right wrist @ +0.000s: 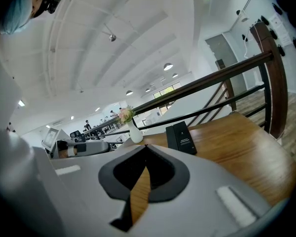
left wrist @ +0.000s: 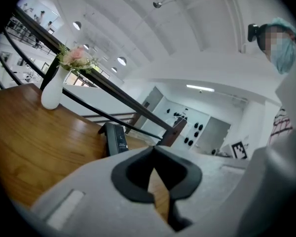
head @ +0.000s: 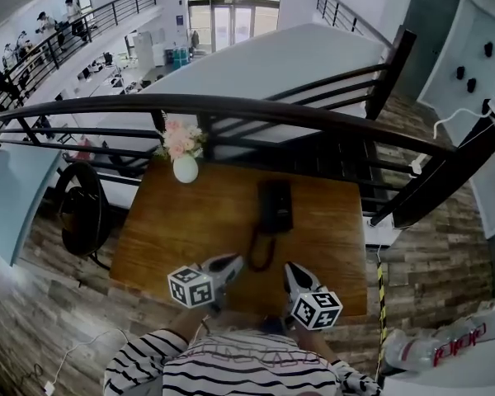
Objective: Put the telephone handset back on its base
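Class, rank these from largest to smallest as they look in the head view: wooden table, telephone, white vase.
1. wooden table
2. telephone
3. white vase, body alone
Counting its flowers, the vase looks about as big as the telephone, so that pair is unsure.

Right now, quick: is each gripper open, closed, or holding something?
Left gripper: closed, jaws tip to tip, holding nothing.
Right gripper: closed, jaws tip to tip, holding nothing.

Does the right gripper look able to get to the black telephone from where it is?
Probably yes: bare table lies between the right gripper and the telephone; the vase stands off to the side. Its jaws are shut.
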